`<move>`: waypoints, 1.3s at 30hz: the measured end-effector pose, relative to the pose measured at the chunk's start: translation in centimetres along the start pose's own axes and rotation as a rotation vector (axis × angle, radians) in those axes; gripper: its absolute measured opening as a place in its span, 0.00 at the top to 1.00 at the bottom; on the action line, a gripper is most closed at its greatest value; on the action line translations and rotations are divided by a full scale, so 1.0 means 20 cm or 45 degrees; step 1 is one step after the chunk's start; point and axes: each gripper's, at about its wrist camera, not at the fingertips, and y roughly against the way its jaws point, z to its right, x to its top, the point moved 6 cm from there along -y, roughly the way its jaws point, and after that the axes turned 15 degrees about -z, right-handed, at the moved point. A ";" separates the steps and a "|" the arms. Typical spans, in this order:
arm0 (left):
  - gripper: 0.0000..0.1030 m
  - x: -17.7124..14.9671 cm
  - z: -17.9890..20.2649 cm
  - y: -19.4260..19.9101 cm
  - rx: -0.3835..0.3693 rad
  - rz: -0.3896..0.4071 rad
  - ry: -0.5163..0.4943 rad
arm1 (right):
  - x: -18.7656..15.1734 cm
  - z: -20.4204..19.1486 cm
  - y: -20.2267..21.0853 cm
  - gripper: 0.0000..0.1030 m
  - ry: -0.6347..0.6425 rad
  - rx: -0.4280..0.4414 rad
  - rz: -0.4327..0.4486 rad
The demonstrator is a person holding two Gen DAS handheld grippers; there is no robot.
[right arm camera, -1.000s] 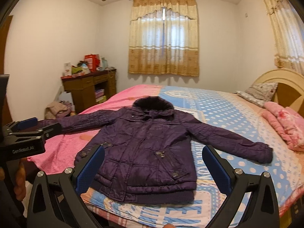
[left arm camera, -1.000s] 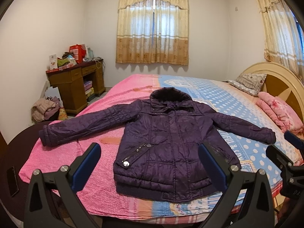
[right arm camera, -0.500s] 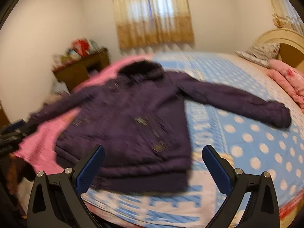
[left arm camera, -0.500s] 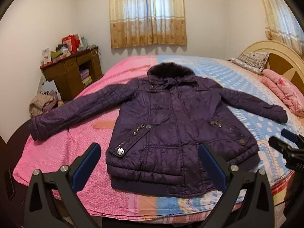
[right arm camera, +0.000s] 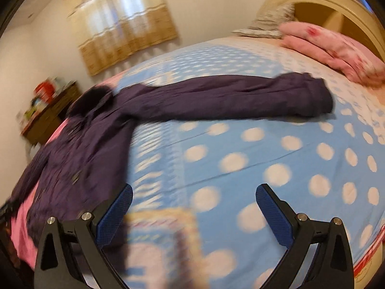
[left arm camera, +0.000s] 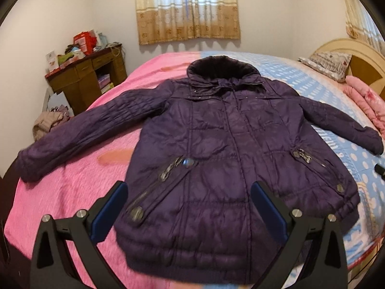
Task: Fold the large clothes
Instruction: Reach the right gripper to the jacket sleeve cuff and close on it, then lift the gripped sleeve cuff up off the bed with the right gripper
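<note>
Bedroom, white walls, beige curtains [left arm camera: 189,9] over the far window. Bed [left arm camera: 72,187] carries a cover that is pink on one half and blue with white dots on the other; cream headboard [right arm camera: 336,2] at the right, pink folded bedding [right arm camera: 336,45] and a patterned pillow [left arm camera: 329,62] beside it. Wooden desk [left arm camera: 84,79] against the left wall, top cluttered; items too small to identify.

Purple jacket [left arm camera: 223,149] lies flat, front up, across the bed, both sleeves spread outward, dark collar toward the window. Hem at the near bed edge is blurred.

Left gripper [left arm camera: 189,209]: jaws spread wide, hovering over the jacket's lower front, holding nothing. Whether the blue pads [left arm camera: 108,214] touch fabric cannot be told.

Right gripper [right arm camera: 193,214]: jaws also wide, empty, above the blue dotted cover between jacket body and the far sleeve. Right wrist view heavily motion-blurred; jacket detail, desk and near cover pattern unreadable. Sleeve cuff [right arm camera: 317,96] lies just short of the pink bedding.
</note>
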 end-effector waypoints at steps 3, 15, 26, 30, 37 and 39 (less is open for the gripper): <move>0.00 0.08 0.01 -0.05 -0.001 0.008 -0.005 | 0.12 0.22 -0.03 0.01 -0.142 0.000 0.021; 0.00 0.28 0.03 -0.22 0.053 0.022 -0.013 | 0.46 0.96 -0.07 0.07 -0.650 0.016 0.093; 0.00 0.34 0.06 -0.33 0.059 -0.012 0.009 | 0.64 1.08 -0.20 0.21 -0.728 0.132 0.077; 0.00 0.33 0.06 -0.36 0.055 -0.032 0.022 | 0.68 1.07 -0.23 0.46 -0.661 0.073 0.037; 0.00 0.33 0.00 -0.33 0.036 -0.026 0.061 | 0.74 0.98 -0.15 0.70 -0.564 0.064 0.080; 0.00 0.33 -0.01 -0.31 0.026 -0.019 0.069 | 0.79 0.93 -0.09 0.72 -0.528 0.055 0.112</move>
